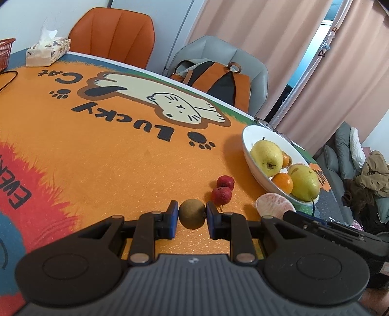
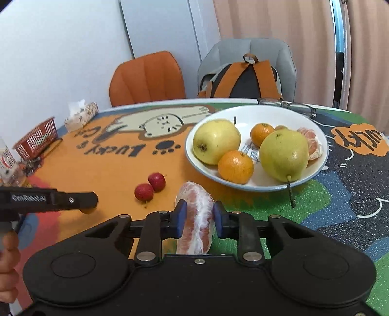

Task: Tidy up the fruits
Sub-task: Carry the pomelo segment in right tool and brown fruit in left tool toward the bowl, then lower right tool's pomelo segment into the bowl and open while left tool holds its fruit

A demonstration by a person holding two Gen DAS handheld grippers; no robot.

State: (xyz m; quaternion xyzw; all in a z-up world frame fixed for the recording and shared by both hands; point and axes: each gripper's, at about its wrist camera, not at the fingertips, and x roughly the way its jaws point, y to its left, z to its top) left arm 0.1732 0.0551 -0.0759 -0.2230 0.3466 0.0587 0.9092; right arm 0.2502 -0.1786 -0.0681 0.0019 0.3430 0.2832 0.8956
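Showing only leftward: small brown fruit (image 1: 191, 214) between left gripper (image 1: 191, 217) pads.

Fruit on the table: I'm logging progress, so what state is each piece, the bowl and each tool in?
Left tool: shut on brown fruit
Right tool: shut on peeled citrus piece
Red berries: loose on table
White bowl: holds pears, oranges

Behind the table stand an orange chair (image 2: 145, 77) and a grey chair (image 2: 248, 58) (backpack on it), pink curtains (image 2: 274, 21) beyond.
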